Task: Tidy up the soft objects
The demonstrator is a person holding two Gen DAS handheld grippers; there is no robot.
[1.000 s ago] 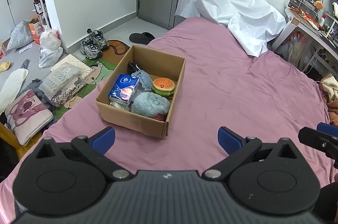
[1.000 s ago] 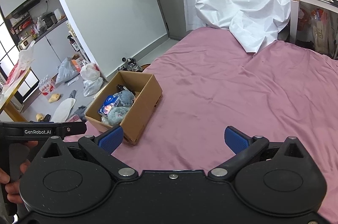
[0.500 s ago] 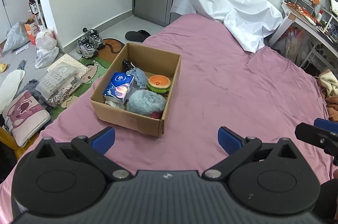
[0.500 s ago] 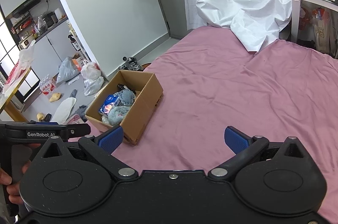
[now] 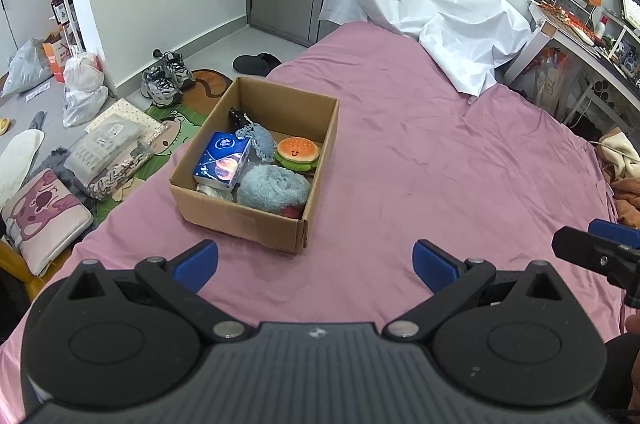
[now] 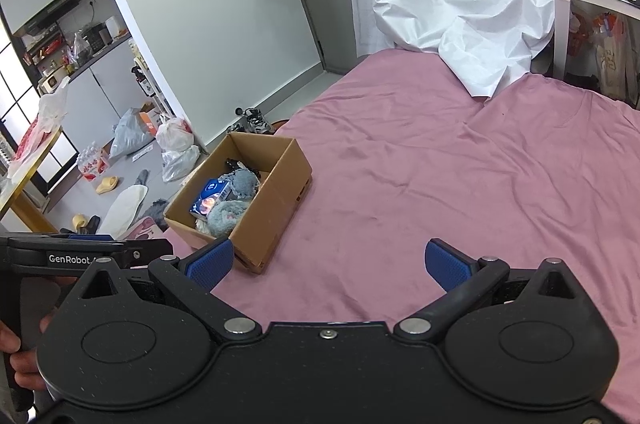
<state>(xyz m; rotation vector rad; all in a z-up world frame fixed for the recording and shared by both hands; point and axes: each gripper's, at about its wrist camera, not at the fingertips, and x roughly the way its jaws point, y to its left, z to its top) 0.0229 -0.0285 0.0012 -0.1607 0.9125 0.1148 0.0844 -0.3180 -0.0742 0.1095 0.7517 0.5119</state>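
On the pink bed: cardboard box holding burger plush, fluffy blue toy, tissue pack. Left gripper and right gripper: fingers apart, empty. Stage: either unpacking ahead or gathering complete.

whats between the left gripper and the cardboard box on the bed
Only bare pink bedsheet. In the left wrist view, the open left gripper has nothing between it and the cardboard box, which holds the soft objects.
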